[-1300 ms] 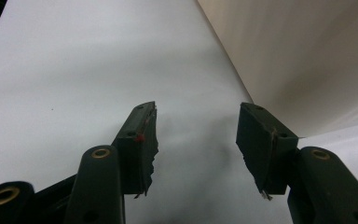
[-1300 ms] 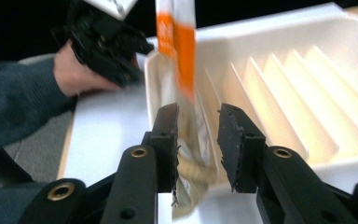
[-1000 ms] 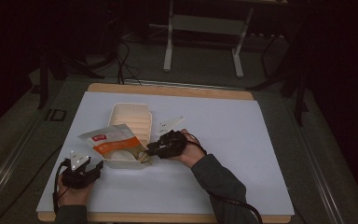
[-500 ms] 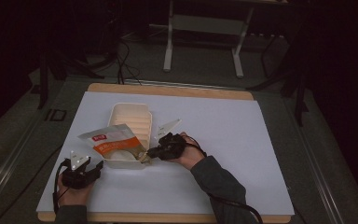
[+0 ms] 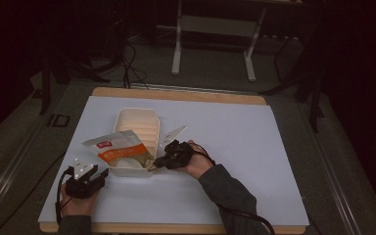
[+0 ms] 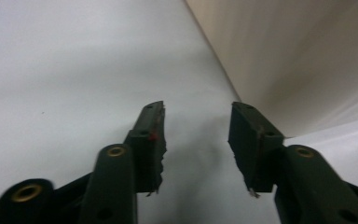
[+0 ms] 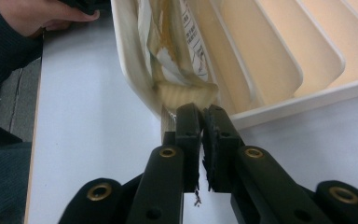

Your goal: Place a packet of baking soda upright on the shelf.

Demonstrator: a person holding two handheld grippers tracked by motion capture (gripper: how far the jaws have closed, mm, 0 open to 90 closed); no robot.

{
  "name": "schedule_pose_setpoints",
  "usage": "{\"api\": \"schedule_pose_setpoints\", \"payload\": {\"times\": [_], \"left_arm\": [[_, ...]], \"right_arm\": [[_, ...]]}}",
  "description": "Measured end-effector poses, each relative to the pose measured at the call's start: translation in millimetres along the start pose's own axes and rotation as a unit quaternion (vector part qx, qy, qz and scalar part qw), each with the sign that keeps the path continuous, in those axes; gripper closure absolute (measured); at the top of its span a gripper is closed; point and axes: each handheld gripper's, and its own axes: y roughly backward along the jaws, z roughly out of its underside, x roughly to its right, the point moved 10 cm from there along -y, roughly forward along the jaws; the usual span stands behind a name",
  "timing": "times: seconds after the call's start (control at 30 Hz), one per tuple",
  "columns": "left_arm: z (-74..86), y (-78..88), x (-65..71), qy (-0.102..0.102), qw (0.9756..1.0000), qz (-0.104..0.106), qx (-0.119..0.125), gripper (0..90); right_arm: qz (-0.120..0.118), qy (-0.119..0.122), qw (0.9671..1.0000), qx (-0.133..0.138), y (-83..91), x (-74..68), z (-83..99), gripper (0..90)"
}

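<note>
1. At 7 o'clock on the white table: a cream ribbed tray, with an orange-and-white food pouch lying tilted across its near end, hanging over the rim.
2. At the tray's near right corner: right gripper, jaws just closing, nearly together, pinching the pouch's bottom edge at the tray's rim.
3. Near the tray's 8 o'clock corner: left gripper, jaws apart and just narrowing, nothing between them, tray wall just beside the right-hand jaw.
4. Probably light and floppy, with a slick film; likely to sag or slip from a shallow pinch.
5. Best hold: the flat sealed edge, deep between the pads; tray thin, light, apt to slide, worth steadying at its wall.
</note>
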Motion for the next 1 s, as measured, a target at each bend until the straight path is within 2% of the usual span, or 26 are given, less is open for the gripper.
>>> {"api": "schedule_pose_setpoints", "payload": {"times": [0.17, 0.23, 0.3, 0.4, 0.5, 0.7, 1.0], "left_arm": [[0.1, 1.1, 6.6, -0.007, 0.9995, 0.03, -0.001, 79.8], [-0.3, 0.9, 8.2, -0.008, 0.9994, 0.034, 0.0, 86.3], [-2.7, 0.5, 13.4, -0.007, 0.999, 0.043, 0.004, 89.0], [-5.6, -1.1, 17.4, -0.011, 0.999, 0.043, 0.006, 88.9], [-7.3, -3.2, 18.1, -0.007, 0.9991, 0.041, 0.006, 88.9], [-7.9, -3.9, 17.8, 0.002, 0.9987, 0.051, 0.009, 89.4], [-8.0, -4.0, 18.1, 0.006, 0.9986, 0.052, 0.008, 89.7]], "right_arm": [[0.0, -0.003, 1.0, 0.004, 0.4, -0.3, 0.1, 87.0], [0.001, -0.002, 1.0, 0.005, 0.3, -0.3, 0.0, 87.2], [0.003, 0.001, 1.0, 0.006, 0.5, -0.6, 0.3, 88.2], [0.006, 0.003, 0.9999, 0.008, 0.4, -1.5, 0.0, 89.1], [0.008, 0.008, 0.9999, 0.008, 0.1, -2.1, -0.6, 90.0], [0.012, 0.016, 0.9998, 0.003, -1.7, -3.4, -1.5, 90.0], [0.027, 0.037, 0.9988, -0.02, -12.3, -7.3, -6.6, 90.0]]}}
